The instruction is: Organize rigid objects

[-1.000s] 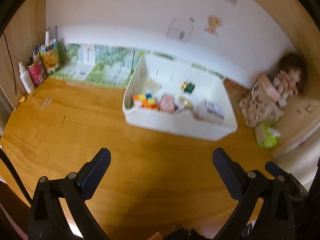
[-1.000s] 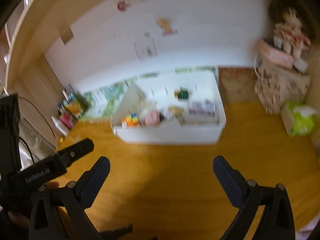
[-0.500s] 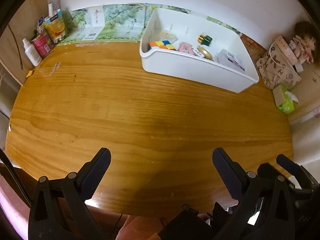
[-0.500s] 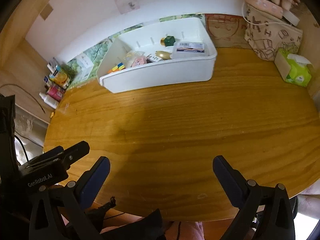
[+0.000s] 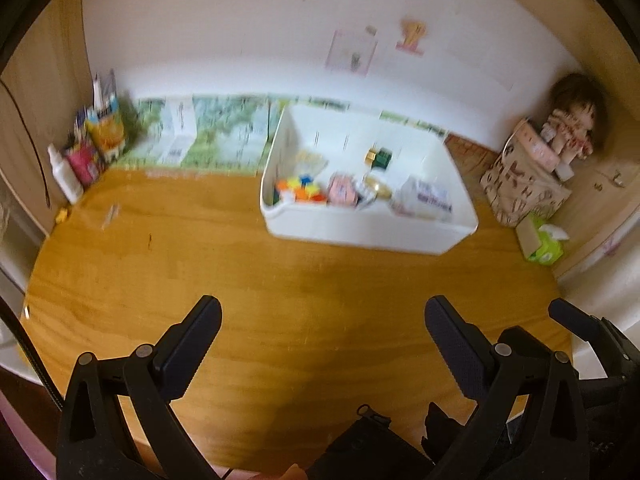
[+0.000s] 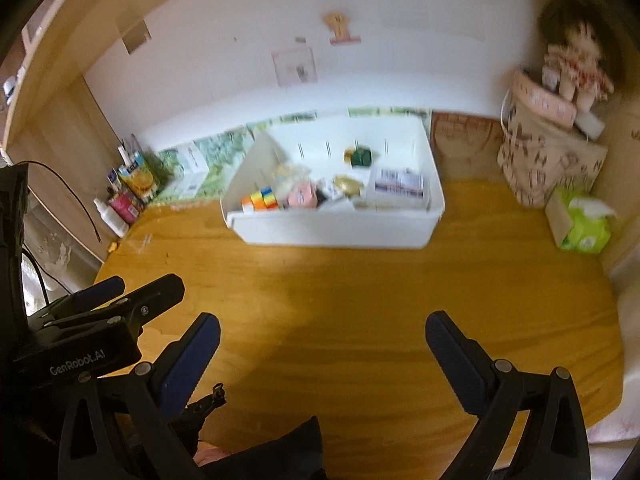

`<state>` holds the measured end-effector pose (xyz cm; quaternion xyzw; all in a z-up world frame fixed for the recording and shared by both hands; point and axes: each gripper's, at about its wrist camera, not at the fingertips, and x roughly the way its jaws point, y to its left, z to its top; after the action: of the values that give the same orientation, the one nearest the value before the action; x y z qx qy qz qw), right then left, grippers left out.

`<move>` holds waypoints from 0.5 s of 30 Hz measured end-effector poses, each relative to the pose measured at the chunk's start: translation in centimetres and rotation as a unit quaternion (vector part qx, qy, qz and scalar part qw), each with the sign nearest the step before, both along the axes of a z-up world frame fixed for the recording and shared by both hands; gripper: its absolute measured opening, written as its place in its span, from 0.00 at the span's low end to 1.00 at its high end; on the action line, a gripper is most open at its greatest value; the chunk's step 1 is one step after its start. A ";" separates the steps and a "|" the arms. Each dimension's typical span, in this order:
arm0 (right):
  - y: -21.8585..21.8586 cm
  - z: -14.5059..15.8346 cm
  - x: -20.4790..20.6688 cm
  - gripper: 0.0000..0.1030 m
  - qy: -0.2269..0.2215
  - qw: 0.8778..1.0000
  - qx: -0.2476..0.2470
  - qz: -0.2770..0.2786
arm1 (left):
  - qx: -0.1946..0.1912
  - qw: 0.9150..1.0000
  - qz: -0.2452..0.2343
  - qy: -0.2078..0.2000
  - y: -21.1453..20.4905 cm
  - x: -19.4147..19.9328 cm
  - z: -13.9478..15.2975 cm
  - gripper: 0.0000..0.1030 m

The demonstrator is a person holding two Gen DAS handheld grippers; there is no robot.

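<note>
A white bin stands at the far side of the wooden table. Inside it lie a colourful puzzle cube, a pink item, a green bottle with a gold cap, a gold lid and a white box. My left gripper and my right gripper both hang open over the near table edge, well short of the bin, with nothing between their fingers. The left gripper shows at the lower left of the right wrist view.
Bottles and packets crowd the back left corner. At the right stand a patterned bag with a doll on it and a green tissue pack. A dark bag lies at the near edge.
Both views swung from looking down over the whole tabletop to facing level toward the back wall, now closer to the bin and motion-blurred. Both grippers stayed open.
</note>
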<state>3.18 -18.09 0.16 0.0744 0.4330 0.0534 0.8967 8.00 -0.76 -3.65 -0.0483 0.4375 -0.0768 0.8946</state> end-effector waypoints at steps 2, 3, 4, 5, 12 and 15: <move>0.0 0.6 0.1 1.00 -0.015 1.000 -0.002 0.002 | 0.001 1.000 0.000 -0.022 0.0 0.2 0.8 0.99; 0.1 0.7 0.2 1.00 -0.021 1.000 -0.003 0.003 | 0.003 1.000 0.001 -0.031 -0.1 0.3 1.1 0.99; 0.1 0.9 0.3 1.00 -0.029 1.000 -0.005 0.002 | 0.004 0.999 0.003 -0.037 -0.1 0.3 1.3 0.99; 0.1 1.0 0.5 1.00 -0.033 0.999 -0.006 0.002 | 0.005 0.999 0.005 -0.046 0.1 0.3 1.5 0.99; 0.0 0.7 0.6 1.00 -0.031 1.000 0.002 0.002 | 0.007 0.999 0.002 -0.036 0.0 1.2 1.1 0.99; -0.2 0.5 0.4 1.00 -0.027 1.000 0.004 -0.009 | 0.009 0.999 -0.019 -0.030 -0.7 1.2 0.9 0.99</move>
<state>3.63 -18.31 0.64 0.0802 0.4075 0.0495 0.9083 9.21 -1.41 -2.76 -0.0294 0.4118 -0.0914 0.9062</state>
